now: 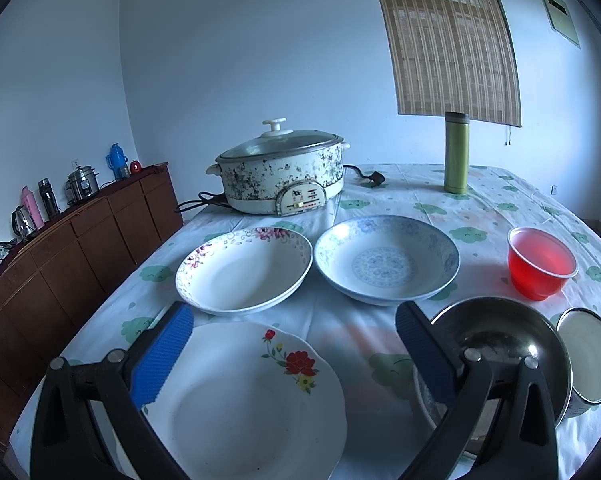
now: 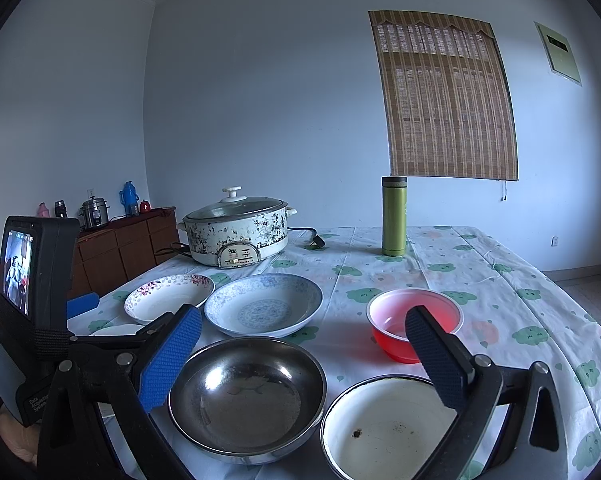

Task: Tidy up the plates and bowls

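Over table (image 1: 380, 196), both tools (image 1: 292, 344) (image 2: 304, 344) agape, empty.

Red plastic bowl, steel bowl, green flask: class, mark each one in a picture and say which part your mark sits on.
red plastic bowl (image 2: 414, 322), right wrist view, on its inner wall.
steel bowl (image 2: 246, 398), right wrist view, on its inner floor.
green flask (image 1: 456, 156), left wrist view, on the middle of its body.

Steel bowl (image 2: 247, 398): bare metal, glossy, scuffed inside. Plates (image 1: 244, 270): glazed ceramic, smooth. Red bowl (image 2: 415, 323): translucent plastic. Desk cloth (image 2: 480, 276): matt printed fabric, creased. Fingers (image 1: 162, 360): ribbed blue rubber pads. Cabinet (image 1: 80, 248): brown wood.
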A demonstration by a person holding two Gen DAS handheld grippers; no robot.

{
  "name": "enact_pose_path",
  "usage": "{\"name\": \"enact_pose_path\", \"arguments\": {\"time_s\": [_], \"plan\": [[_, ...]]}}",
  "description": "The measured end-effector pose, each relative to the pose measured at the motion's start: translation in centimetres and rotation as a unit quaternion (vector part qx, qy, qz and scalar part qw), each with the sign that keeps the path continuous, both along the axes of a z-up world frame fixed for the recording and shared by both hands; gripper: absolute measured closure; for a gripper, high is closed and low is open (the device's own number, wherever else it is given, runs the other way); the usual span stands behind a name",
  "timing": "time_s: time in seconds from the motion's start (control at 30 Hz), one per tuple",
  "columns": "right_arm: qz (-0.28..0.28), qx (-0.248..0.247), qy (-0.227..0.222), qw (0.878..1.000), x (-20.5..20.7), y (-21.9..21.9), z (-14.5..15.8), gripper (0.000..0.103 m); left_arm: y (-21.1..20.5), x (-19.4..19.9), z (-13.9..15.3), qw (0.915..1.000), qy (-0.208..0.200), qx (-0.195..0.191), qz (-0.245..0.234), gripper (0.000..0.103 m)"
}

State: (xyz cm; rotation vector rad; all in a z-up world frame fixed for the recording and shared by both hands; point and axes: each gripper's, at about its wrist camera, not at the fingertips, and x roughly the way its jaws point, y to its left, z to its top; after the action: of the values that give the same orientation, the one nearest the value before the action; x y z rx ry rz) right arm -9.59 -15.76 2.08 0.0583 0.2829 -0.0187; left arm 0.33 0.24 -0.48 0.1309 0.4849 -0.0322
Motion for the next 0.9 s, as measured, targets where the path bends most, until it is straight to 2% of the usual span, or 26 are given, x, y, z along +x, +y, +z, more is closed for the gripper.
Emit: {"name": "enact_pose_path", "arguments": {"time_s": [0.9], "plan": [[0.002, 0.000, 0.002, 1.000, 0.04, -0.01, -0.29, 0.001, -0.02, 0.00, -0.04, 1.0000, 0.001, 0.000, 0.001, 0.000]]}}
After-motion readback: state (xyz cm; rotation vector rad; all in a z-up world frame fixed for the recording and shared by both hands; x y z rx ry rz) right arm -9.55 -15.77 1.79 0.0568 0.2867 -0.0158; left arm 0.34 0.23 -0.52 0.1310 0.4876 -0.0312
